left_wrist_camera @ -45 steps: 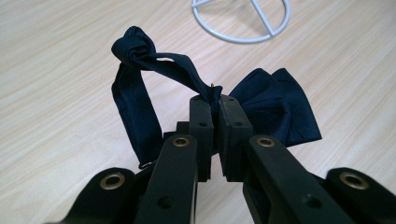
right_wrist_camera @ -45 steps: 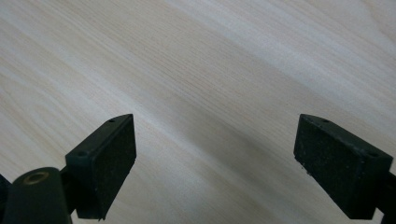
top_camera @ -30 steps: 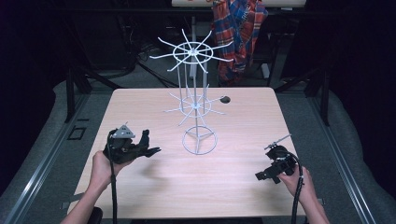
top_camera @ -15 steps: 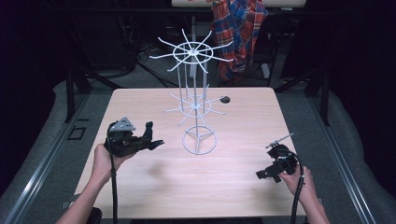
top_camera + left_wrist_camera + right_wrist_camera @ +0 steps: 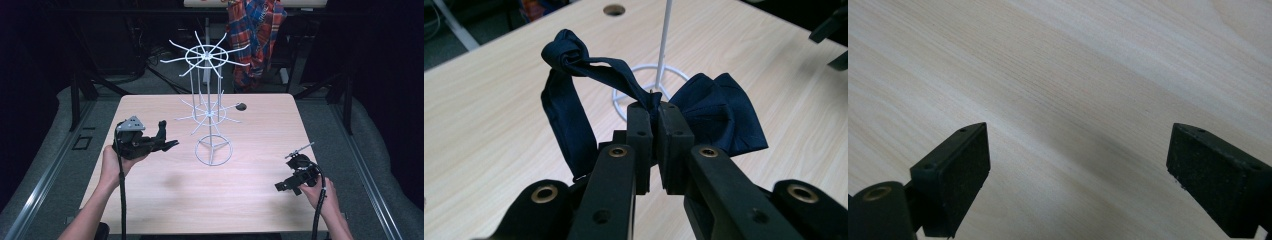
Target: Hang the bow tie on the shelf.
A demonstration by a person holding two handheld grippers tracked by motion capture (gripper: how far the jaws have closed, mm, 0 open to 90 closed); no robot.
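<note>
Left hand-held gripper (image 5: 653, 131): we see it clamped on a navy bow tie (image 5: 716, 116), above the surface (image 5: 150, 200).
Right hand-held gripper (image 5: 1078, 180): jaws wide apart, empty.
Obstacle: white wire rack (image 5: 212, 117) between both.

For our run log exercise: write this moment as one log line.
left gripper: shut on navy bow tie | right gripper: open, over table | white wire rack: bare
</note>
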